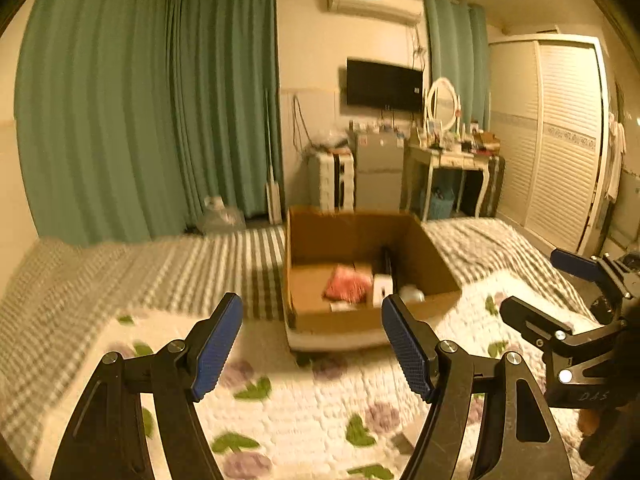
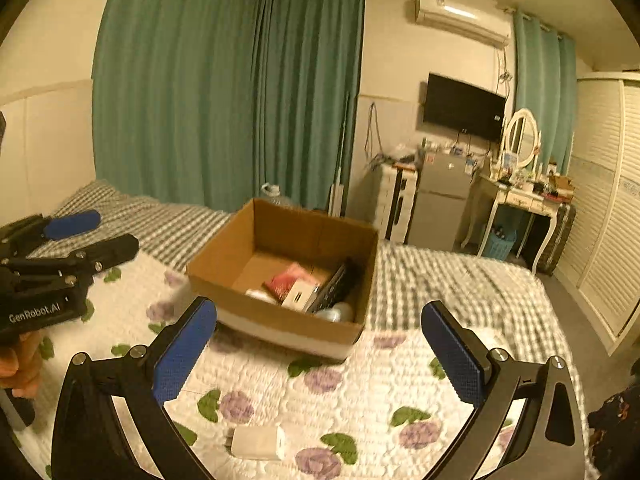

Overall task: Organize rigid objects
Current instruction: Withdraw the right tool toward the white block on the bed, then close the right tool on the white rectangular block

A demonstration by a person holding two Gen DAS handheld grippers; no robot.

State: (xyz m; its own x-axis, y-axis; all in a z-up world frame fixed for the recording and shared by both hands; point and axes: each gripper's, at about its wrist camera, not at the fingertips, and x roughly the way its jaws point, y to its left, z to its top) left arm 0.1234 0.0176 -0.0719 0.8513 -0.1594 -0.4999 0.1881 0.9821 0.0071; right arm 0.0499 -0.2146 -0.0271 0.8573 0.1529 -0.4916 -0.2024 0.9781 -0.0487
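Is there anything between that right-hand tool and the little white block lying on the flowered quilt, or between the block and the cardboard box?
Nothing visible. The right tool is open above the white block, with only bare flowered quilt between the block and the open-topped cardboard box. The left tool is off to the side.

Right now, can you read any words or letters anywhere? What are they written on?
"GenRobot.AI": white letters on the black body of the left gripper, seen in the right wrist view.
"DAS": faint letters on the right gripper body in the left wrist view; blurred, so I am not sure.
Stickers on the small fridge: too small to read.
Packets in the cardboard box: too blurred to read.
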